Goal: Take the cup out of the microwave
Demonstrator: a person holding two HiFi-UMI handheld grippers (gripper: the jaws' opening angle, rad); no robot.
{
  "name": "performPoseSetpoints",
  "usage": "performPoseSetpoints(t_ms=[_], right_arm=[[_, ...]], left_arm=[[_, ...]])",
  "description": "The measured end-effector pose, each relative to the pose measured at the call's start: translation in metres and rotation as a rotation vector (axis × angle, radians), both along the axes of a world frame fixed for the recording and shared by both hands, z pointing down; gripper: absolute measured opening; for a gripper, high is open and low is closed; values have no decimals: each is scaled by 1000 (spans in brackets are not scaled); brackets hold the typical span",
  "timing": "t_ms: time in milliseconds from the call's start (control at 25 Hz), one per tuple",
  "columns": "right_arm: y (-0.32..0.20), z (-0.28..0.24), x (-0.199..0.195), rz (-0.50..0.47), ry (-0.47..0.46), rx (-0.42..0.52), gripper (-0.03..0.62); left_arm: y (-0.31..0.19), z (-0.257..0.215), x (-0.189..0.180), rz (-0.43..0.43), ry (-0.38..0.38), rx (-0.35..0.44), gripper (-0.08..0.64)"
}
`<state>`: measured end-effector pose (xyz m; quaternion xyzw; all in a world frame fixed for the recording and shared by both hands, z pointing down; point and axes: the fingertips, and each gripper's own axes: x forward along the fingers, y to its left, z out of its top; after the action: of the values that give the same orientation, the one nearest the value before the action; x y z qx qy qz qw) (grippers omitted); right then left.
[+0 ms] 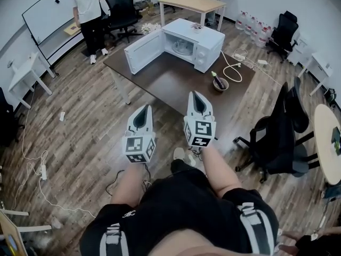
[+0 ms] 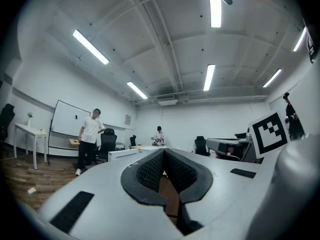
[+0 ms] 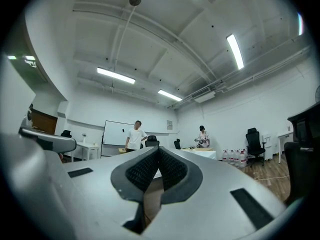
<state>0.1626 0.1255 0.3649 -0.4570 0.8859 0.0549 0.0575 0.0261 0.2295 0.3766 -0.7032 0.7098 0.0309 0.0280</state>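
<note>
in the head view, the microwave (image 1: 208, 41) stands at the far end of the dark counter (image 1: 170, 81), its door (image 1: 143, 51) swung wide open to the left. inside the cavity we make out a pale rounded shape that we take for the cup (image 1: 184, 47); it is too small to say more. a small bowl (image 1: 220, 84) and a white cable (image 1: 233, 68) lie on the counter to the right of the microwave. the left gripper (image 1: 143, 111) and the right gripper (image 1: 196, 97) hang side by side at the counter's near edge, well apart from the microwave, both pointing toward it.

in the left gripper view, the jaws are clenched tip to tip with nothing between them. beyond them we see the room, with a person (image 2: 90, 139) by a whiteboard (image 2: 67, 116).

in the right gripper view, the jaws are likewise pressed together and empty.

we judge the task to be at its start, in the approach. the door is already open, so the next move calls for carrying one gripper across the counter to the cavity, spreading its jaws before they reach the cup, and keeping clear of the door and the cavity walls.
</note>
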Motion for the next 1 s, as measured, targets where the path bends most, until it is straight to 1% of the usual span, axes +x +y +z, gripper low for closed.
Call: performPoseSetpoints(t_ms=[240,480,600,720,1000], right_arm=[[-30,5,-17,0,-15,11,0],[-88,8,-48,2,-27,19,0],[-129,10,-65,25,-14,26,0],[-179,6,-84,39,-28,20,0],[-285,1,-132,35,-61,1,0]], left_arm=[[-31,8,-17,14,-10,-1,0],[-92,11,-58,9,-6,-6,2],[-132,10,-73,27,-20,-9,2],[-180,8,-88,54,-51,-15,2],[-300,-5,-129,74,-60,-20,2]])
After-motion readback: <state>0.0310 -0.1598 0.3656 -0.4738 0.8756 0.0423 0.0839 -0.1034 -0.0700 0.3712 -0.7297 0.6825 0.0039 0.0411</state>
